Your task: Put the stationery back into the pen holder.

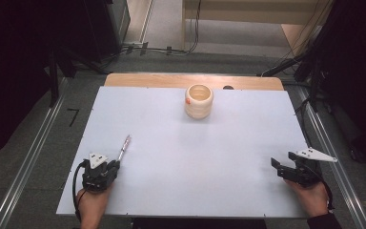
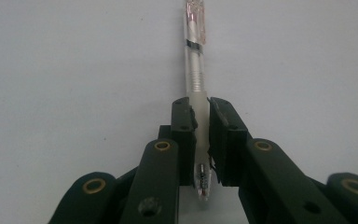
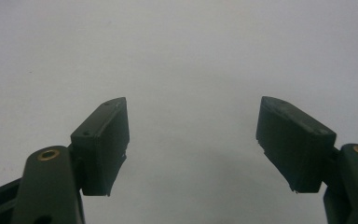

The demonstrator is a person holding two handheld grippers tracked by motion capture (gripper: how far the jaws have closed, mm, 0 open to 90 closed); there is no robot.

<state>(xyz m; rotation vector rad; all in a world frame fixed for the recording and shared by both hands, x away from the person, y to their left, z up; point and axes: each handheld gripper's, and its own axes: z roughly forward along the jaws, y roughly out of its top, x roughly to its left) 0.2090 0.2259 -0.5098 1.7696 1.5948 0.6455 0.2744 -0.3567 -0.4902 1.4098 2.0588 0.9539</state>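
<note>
From the high view you have one pen lying on the white bench at the near left, its lower end caught in your left tool, while a single cream cup stands well apart near the far edge; your right tool waits at the near right, nothing in it. In the left gripper view that left tool is clenched on the pen low on the clear barrel, tip end toward the camera, the rest running away along the bench. In the right gripper view your right tool stands released, jaws wide over bare bench. You appear to be at the grasp step; the likely next move is a clean lift, keeping the grip firm so the slim barrel does not swivel, then a carry toward the cup.
</note>
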